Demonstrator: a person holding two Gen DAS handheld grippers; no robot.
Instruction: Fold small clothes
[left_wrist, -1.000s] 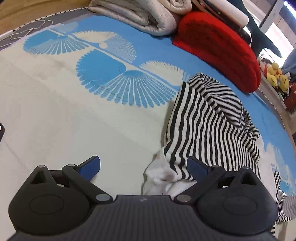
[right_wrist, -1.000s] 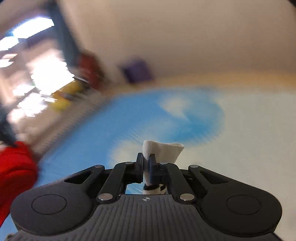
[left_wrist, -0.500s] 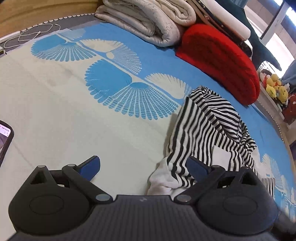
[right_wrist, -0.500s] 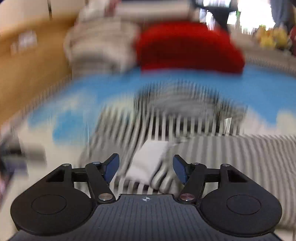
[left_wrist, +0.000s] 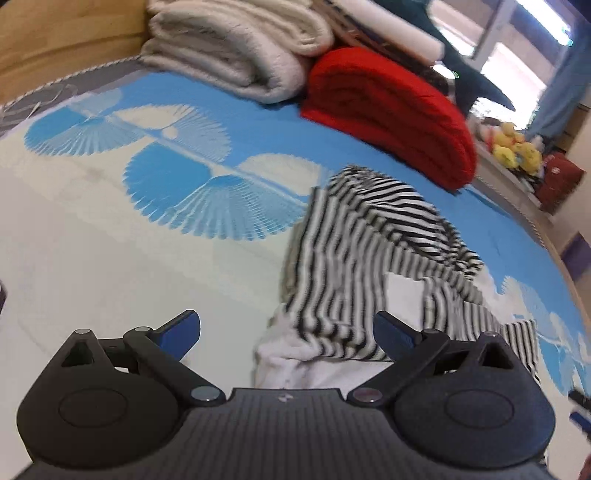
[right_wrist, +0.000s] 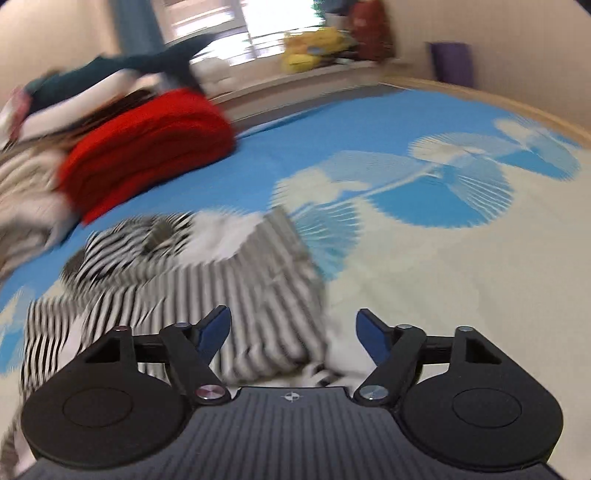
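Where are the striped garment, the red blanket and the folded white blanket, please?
Striped garment (left_wrist: 351, 266): left wrist view, its striped middle.
Red blanket (left_wrist: 388, 114): left wrist view, its top fold.
White blanket (left_wrist: 240, 48): left wrist view, middle of the stack.

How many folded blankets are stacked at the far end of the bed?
2 that I can make out: a thick cream folded blanket against the wooden headboard, and a red knitted folded blanket beside it. Others may be hidden behind.

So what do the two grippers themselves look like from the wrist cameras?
Both look alike: the left gripper and right gripper each have a black ribbed body, two rounded black housings with circular insets, black link arms on silver pivot pins, and blue fingertips. No cables or sleeves show.
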